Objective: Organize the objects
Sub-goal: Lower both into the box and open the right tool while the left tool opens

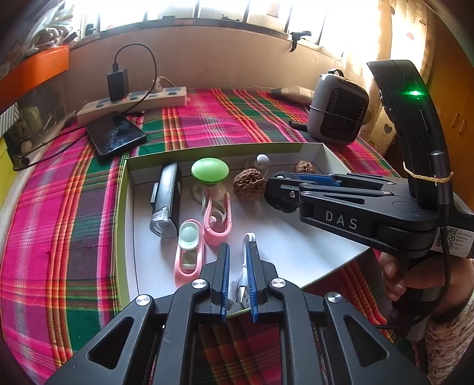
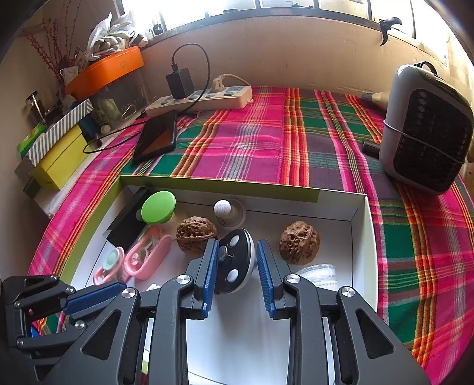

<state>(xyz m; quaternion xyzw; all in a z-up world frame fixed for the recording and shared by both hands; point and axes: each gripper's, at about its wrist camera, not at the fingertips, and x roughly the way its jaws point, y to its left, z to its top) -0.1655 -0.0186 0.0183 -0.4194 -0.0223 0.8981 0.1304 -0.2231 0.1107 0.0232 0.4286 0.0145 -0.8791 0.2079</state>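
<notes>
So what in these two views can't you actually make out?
- White cable, left wrist view: its lower end runs behind the left gripper; whether the jaws pinch it is unclear.
- Round black and white gadget, right wrist view: its lower part hides behind the right gripper; contact cannot be told.
- White ribbed thing, right wrist view: mostly behind a finger, unidentifiable.
- Window, both views: overexposed.

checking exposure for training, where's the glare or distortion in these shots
Left wrist view: the window is blown out white, washing out the curtain on the right. Right wrist view: the window is also overexposed. Both views: fisheye bends the box edges; corners vignette black.
</notes>
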